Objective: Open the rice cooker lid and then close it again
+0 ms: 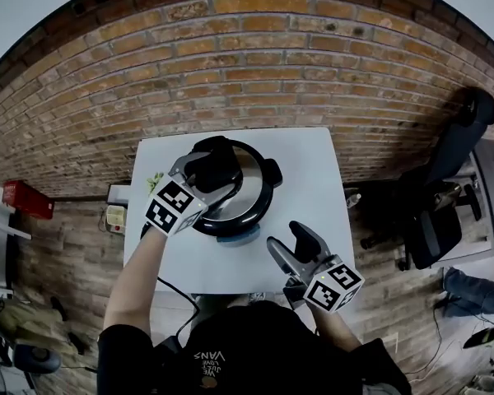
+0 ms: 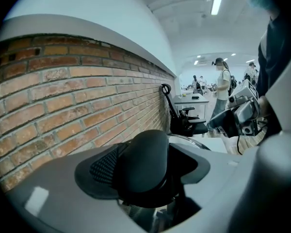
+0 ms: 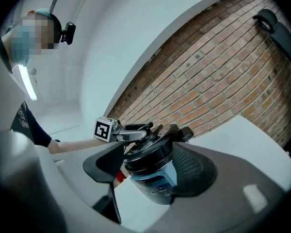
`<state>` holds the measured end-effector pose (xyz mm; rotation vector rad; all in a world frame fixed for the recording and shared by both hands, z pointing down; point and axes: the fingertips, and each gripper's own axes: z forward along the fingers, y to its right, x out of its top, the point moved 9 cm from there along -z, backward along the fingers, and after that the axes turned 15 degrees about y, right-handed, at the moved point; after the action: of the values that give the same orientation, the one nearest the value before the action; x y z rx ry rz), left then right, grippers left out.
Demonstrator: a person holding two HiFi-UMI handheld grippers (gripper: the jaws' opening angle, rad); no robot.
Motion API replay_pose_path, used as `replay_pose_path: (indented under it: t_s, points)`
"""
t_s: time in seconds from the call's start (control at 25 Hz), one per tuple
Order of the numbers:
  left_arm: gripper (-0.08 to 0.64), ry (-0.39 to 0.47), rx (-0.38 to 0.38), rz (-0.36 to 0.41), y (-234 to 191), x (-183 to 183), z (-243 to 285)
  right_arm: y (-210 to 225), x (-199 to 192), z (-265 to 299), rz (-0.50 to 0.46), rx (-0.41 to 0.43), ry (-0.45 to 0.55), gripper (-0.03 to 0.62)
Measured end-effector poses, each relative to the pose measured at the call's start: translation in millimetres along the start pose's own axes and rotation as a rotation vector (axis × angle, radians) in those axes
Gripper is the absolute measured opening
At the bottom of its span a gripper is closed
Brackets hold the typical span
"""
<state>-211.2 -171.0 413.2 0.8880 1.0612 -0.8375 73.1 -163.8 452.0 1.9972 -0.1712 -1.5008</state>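
Rice cooker (image 1: 251, 183) on table (image 1: 313, 189)

A white table (image 1: 314, 178) carries the rice cooker (image 1: 249, 192) near its middle.

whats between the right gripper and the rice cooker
Nothing but bare white table lies between the right gripper and the rice cooker. The head view shows that stretch; the right gripper view shows it too, past its open tongs.
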Motion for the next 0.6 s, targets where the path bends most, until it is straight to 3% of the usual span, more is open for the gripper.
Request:
replay_pose_path:
  t_s: [0.16,0.6]
  points:
    - [0.313,0.048,0.082,-0.001,4,-1,-10,0,1,7,-0.007,0.033,-0.018,0.304]
    - [0.314,0.26,0.337,-0.13,46,-7,-104,-23,3,3,-0.072,0.081,-0.008,0.304]
